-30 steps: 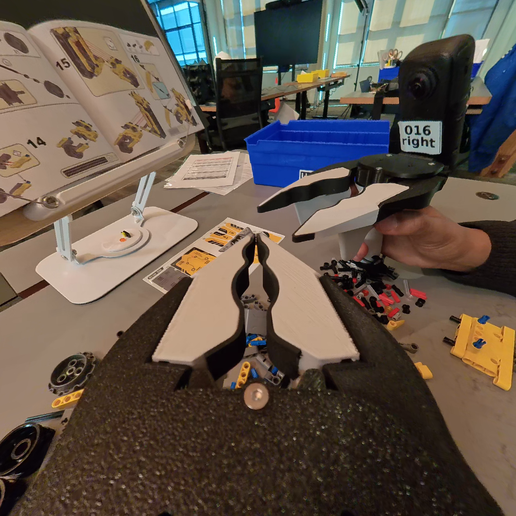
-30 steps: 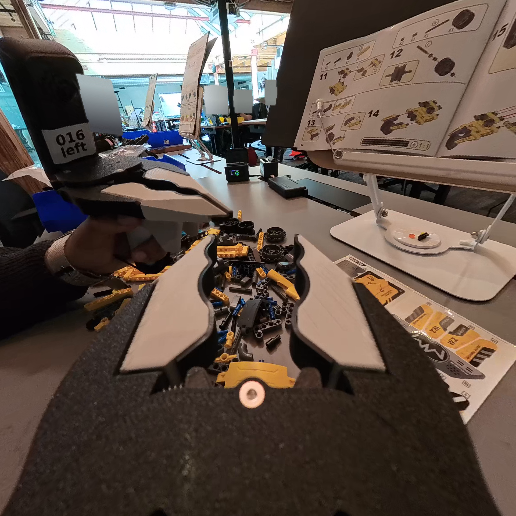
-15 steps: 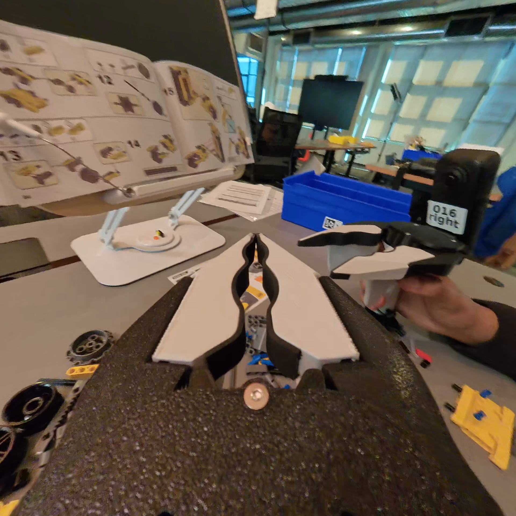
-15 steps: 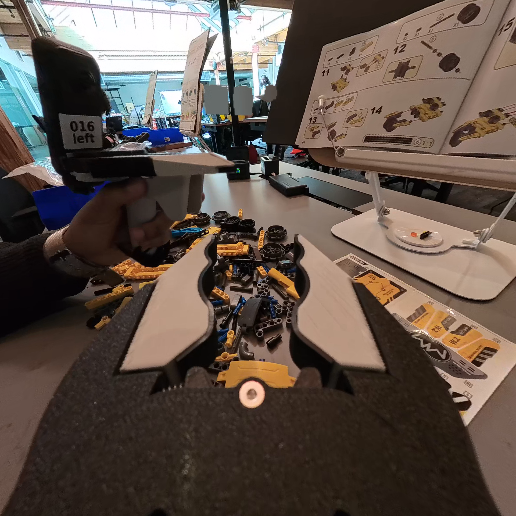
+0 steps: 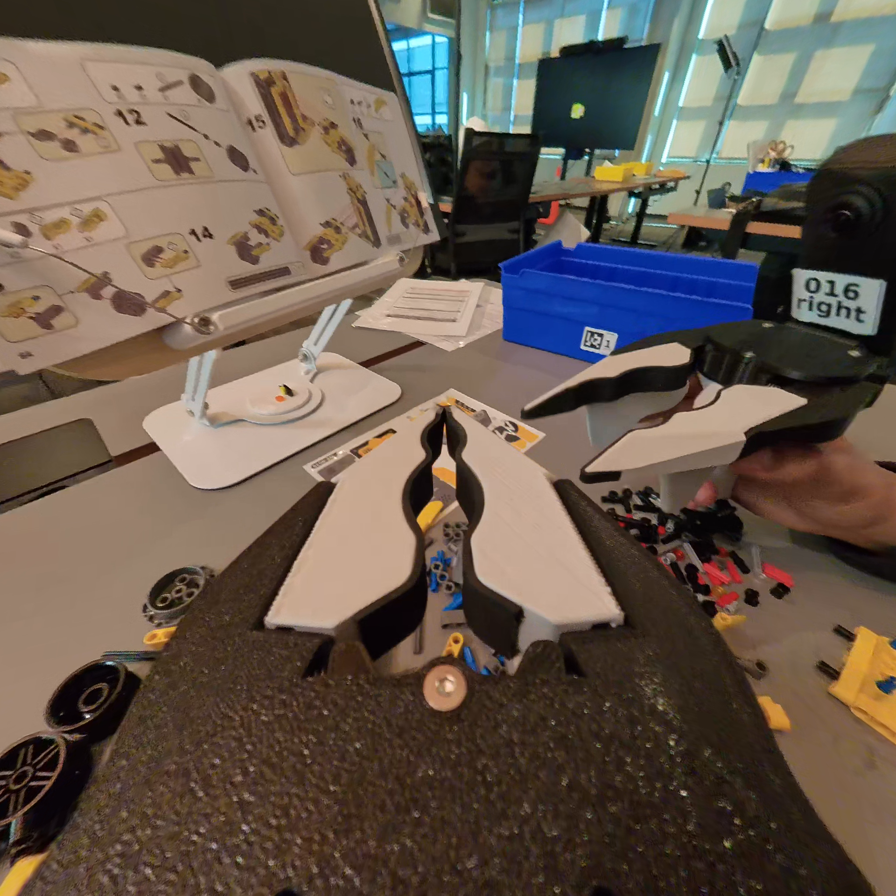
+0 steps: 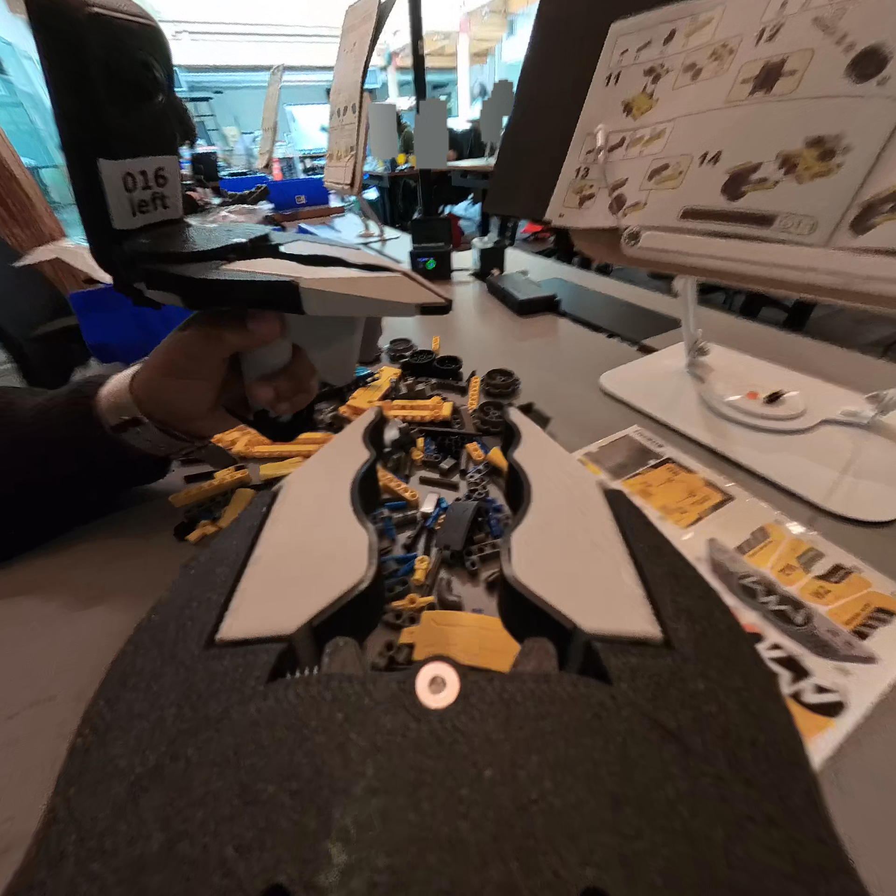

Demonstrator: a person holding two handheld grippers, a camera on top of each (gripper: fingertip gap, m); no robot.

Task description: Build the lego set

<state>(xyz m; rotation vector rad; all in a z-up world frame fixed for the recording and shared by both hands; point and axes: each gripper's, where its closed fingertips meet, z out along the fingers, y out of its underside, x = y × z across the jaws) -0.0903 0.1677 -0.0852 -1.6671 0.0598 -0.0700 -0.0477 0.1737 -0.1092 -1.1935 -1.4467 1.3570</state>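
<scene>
While both claws hang in the air with nothing in them, the main risk is the big stuff: the instruction booklet on its white stand (image 5: 271, 426), upper left of the left wrist frame, sits close ahead of the left claw (image 5: 443, 417); a forward swing could clip it and tip it. Next, the sticker sheet (image 6: 679, 489) lies flat on the worktop (image 5: 97, 533) just under the fingertips, so a low pass could drag it. Smallest risk: the loose pile of yellow, black and blue building pieces (image 6: 426, 494) scatters if either claw dips in carelessly.

Pose: left claw is level above the worktop, fingers pinched nearly together at the tips, empty. Right claw (image 6: 439, 426) is spread wide, empty, angled down over the pile, centre frame. Each is held by a hand (image 5: 814, 494) gripping the handle from below; right one appears at right edge, left-hand view.
</scene>
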